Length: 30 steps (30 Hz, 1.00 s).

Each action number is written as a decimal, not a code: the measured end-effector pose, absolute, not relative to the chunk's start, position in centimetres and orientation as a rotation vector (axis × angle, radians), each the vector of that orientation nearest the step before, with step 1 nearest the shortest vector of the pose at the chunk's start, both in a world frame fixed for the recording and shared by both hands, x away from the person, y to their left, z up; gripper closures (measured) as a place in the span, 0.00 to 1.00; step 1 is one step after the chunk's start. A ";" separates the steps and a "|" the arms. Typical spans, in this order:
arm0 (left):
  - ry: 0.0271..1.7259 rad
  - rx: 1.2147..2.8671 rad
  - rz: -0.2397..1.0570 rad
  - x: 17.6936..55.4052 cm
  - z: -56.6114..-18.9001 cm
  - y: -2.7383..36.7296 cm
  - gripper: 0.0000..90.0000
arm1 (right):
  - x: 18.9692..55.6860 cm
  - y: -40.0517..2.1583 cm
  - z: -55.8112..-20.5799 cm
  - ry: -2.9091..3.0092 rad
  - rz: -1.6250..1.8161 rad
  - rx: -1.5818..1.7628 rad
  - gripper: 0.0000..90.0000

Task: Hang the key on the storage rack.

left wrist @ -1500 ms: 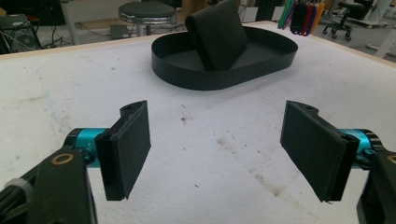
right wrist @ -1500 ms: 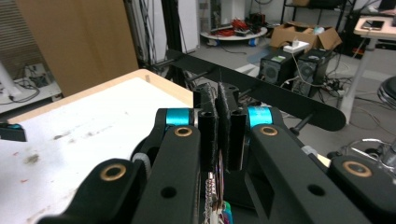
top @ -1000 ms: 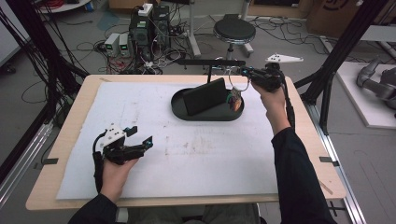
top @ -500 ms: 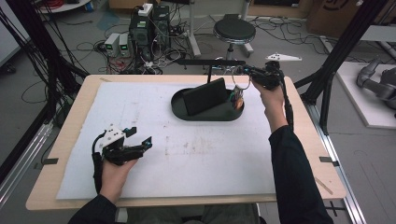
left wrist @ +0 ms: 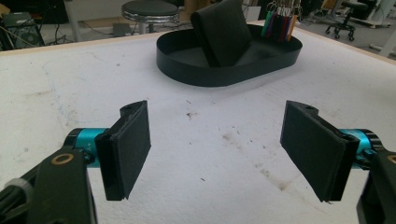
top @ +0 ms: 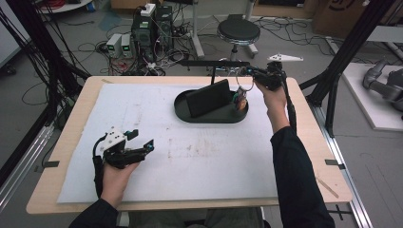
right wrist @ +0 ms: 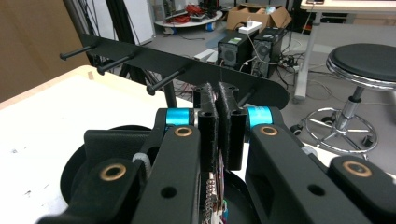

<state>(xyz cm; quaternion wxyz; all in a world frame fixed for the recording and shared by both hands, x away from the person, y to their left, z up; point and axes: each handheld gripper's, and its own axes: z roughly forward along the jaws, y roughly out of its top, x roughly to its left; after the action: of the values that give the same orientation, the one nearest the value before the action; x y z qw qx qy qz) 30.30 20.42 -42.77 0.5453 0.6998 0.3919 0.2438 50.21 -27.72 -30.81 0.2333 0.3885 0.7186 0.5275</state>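
right gripper (top: 248,75) clenched on a bunch of keys (top: 241,97) dangling over the black tray (top: 209,118) near the desk's far edge, left gripper (left wrist: 217,149) released, resting near the desk's near left corner

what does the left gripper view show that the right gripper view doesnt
Left gripper view: its own fingers spread wide over the white mat, the whole black tray with the wallet upright in it, and coloured key tags hanging over the tray's far end.

Right gripper view: its fingers pressed together on the key ring chain, right before a black peg rack.

Both: the tray, mat and stool.
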 end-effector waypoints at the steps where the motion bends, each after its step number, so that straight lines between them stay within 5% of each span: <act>1: 0.930 1.658 0.579 30.3 -42.8 20.4 0.27 | 50.2 -27.7 -30.8 1.970 1.449 1.068 0.98; 30: 0.916 1.660 0.576 30.0 -42.7 20.5 0.27 | 51.0 -28.2 -31.8 1.952 1.433 1.166 0.98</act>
<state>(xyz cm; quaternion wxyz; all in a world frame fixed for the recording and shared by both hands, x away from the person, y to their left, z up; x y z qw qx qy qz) 30.05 20.55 -42.65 0.5478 0.7008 0.3868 0.2431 51.02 -28.17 -31.78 0.2250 0.4227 0.7077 0.5194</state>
